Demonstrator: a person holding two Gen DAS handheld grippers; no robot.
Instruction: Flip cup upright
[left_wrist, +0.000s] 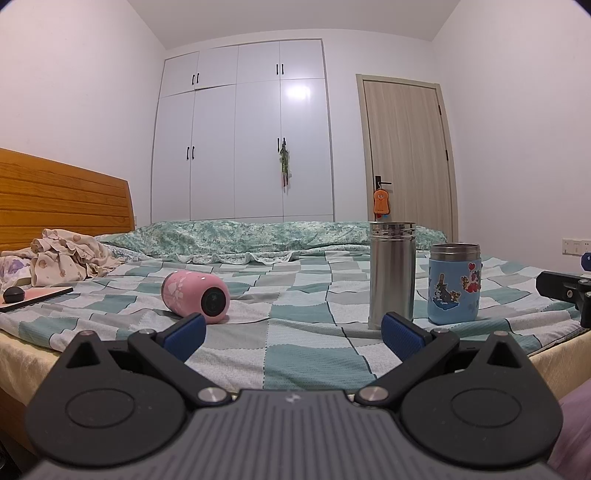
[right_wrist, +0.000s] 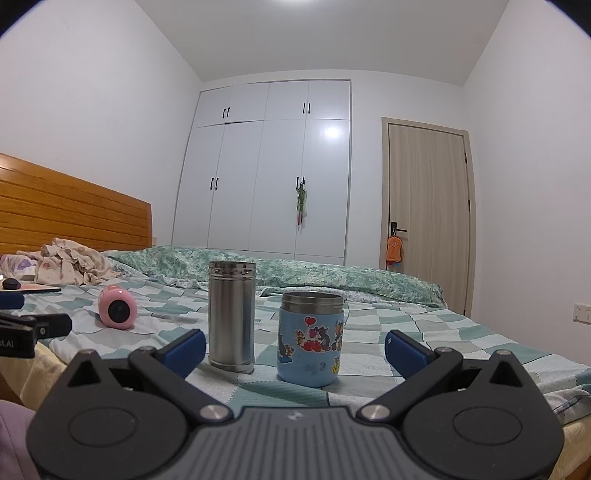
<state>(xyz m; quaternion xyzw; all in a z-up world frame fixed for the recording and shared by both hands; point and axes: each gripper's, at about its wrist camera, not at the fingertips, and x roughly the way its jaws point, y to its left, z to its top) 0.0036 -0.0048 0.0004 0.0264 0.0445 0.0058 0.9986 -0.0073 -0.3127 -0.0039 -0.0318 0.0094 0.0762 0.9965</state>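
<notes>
The bed fills the middle band of both views, spread with a teal, grey and white checked sheet, its wooden headboard at the left edge and a rumpled green floral quilt along its far side. Behind it a white wardrobe stands in the upper centre and a pale wooden door to the right of it, with an orange soft toy hanging from the handle. A heap of cream spotted clothing lies at the left of the bed. In the left wrist view the left hand-held gripper sits at the bottom centre, jaws spread wide with nothing between them; in the right wrist view the right hand-held gripper is likewise wide open and holds nothing. A tall steel flask stands upright right of centre, near a shorter blue cartoon cup, also upright and just right of it. The pink cup lies on its side left of centre on the sheet, one round end facing the camera, well apart from the two standing vessels and just beyond the left gripper's left blue pad
</notes>
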